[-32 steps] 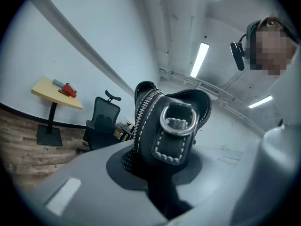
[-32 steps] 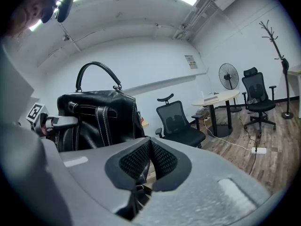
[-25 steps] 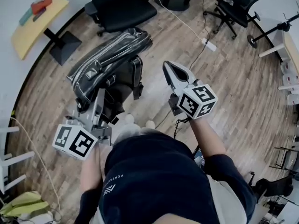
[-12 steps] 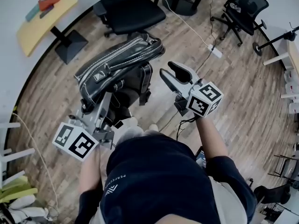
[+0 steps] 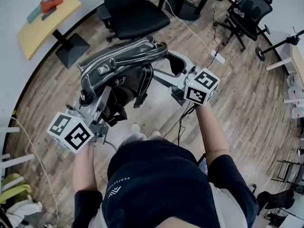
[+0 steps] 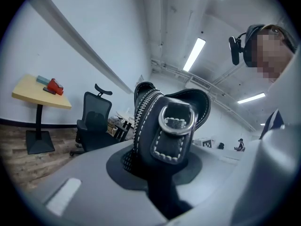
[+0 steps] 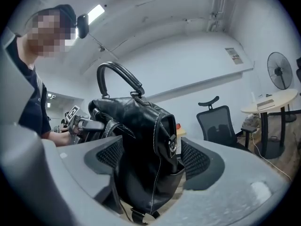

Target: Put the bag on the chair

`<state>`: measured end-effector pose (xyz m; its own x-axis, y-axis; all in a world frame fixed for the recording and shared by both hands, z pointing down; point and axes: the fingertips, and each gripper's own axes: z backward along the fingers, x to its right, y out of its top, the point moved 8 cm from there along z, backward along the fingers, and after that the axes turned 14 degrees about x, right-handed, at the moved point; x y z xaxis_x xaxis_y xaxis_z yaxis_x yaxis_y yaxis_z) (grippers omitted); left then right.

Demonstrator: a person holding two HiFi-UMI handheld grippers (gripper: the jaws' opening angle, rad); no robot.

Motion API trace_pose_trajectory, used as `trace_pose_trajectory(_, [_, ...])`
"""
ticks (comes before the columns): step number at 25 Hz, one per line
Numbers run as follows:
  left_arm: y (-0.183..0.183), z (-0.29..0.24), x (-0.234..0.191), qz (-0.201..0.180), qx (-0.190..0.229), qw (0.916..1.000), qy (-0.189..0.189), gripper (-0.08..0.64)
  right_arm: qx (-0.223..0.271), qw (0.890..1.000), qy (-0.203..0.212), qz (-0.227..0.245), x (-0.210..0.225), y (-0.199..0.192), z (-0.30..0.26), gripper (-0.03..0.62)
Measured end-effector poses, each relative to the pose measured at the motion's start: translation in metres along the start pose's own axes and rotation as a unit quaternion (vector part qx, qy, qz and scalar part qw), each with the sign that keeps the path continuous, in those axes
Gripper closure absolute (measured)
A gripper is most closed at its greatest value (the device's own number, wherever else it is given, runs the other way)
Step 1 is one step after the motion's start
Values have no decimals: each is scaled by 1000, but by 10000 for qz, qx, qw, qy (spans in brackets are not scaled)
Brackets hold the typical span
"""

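Your left claw grips the left end of the black white-stitched leather bag, held above the wooden floor, on the near side of the black office chair. Your right claw, jaws just opened wide, straddles its right end.

Wood-plank floor. White wall at left w/ yellow table just beside. Power strip on floor. Ceiling strip lights on.
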<state>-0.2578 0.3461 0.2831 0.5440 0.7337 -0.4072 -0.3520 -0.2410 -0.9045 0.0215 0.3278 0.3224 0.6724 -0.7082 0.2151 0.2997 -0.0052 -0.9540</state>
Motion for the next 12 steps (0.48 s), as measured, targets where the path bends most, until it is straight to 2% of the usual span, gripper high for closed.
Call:
trace_pose_trajectory(4, [6,-12,-15,-172,-152,9995,-227,469,-47,9999,-104,81,9,-3,-18,206])
trace_pose_trajectory(5, [7,-14,-20,-183,-183,9993,-275,469,-45,9998,-128,138,10,-4,-23,225])
trace_pose_trajectory(8, [6,-20,-36,-60,-242,9992,-314,469,-127,9990,-157,396,10,-3,-36,303])
trace_pose_trajectory(9, [5,-22,-42,6,-260,9992,-296,469,-202,9981,-191,541,9,-4,-39,357])
trace_pose_trajectory(12, [1,-28,-64,210,-280,9991,-217,466,-426,9939,-420,931,8,-7,-53,443])
